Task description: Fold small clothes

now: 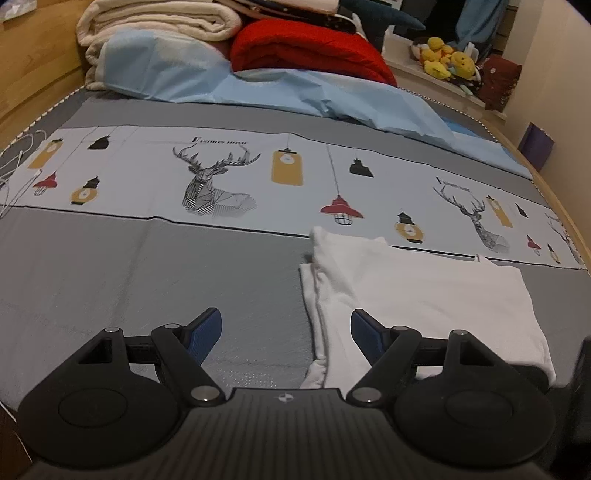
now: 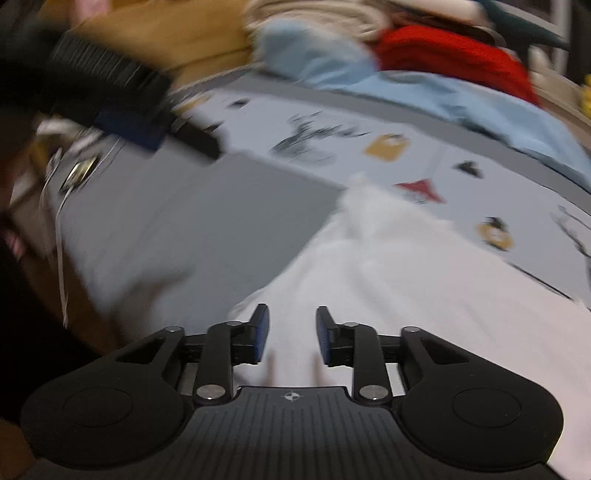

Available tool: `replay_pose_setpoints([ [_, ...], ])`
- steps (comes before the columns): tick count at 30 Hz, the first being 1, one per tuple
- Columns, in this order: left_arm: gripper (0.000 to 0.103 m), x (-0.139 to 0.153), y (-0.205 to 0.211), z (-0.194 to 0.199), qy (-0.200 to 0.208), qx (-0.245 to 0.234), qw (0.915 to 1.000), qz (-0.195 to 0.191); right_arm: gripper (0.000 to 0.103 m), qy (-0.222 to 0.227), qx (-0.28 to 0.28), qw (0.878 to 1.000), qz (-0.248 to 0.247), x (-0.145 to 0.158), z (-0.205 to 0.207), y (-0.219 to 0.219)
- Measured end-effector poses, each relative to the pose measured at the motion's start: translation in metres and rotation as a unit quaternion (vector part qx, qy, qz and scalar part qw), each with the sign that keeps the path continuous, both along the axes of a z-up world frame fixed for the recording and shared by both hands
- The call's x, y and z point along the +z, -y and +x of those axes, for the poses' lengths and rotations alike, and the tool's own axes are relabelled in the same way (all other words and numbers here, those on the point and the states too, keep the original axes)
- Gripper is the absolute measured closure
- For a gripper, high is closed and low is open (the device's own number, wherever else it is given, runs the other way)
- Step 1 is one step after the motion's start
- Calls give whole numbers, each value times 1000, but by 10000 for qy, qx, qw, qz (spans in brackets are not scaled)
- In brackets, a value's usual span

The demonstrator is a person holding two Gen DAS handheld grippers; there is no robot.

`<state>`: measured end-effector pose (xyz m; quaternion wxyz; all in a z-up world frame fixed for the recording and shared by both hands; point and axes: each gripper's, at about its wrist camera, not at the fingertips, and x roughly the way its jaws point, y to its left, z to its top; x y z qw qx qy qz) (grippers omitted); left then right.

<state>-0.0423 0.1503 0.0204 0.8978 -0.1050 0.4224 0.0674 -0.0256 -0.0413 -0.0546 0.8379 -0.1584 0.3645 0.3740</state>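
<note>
Your bed fills both views, one grey sheet with a pale printed band across it. At its far end lie three bulky things: one cream blanket, one red blanket and one light blue cover. One white garment, partly folded, lies flat on the near right part of the bed. Your left gripper has its jaws wide apart over the garment's left edge. Your right gripper, in a blurred view, has jaws parted, gripping nothing, above the garment.
</note>
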Motion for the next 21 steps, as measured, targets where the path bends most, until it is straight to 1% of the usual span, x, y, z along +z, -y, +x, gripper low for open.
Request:
replay_pose_setpoints([
  [3,22,0,-4,-1,-12,58,10000,-23,63,26,521,9984,-235,-13,-10,-22],
  [4,22,-1,-5,-1,-28,76,10000,-28,58,7,666,9972,-338,-19,-13,-28],
  [5,22,-1,-6,-1,-43,91,9999,-36,55,-30,780,9958,-484,-26,-15,-33],
  [7,22,-2,-8,0,-63,116,9999,-53,54,-159,922,9926,-778,-41,-17,-43],
  [9,22,-3,-9,0,-87,134,9998,-70,54,-185,945,9905,-979,-54,-15,-48],
  [10,22,-3,-10,0,-101,135,9998,-84,54,-146,949,9900,-1037,-58,-16,-50],
  [12,22,-4,-10,1,-130,130,9998,-117,54,-34,953,9904,-1005,-60,-16,-51],
  [13,22,-5,-10,3,-150,128,9997,-137,58,-53,940,9907,-987,-59,-15,-51],
  [14,22,-6,-11,5,-174,119,9996,-168,74,-61,886,9914,-960,-58,-13,-51],
  [15,22,-8,-11,7,-202,102,9995,-215,82,-78,820,9922,-935,-57,-9,-50],
  [16,22,-9,-11,10,-232,81,9993,-285,96,-154,757,9934,-846,-54,-4,-47],
  [18,21,-15,-12,18,-322,27,9982,-497,97,-281,586,9965,-523,-43,4,-39],
  [21,16,-29,-14,34,-510,-138,9940,-959,97,-180,442,9989,3,-15,7,-23],
])
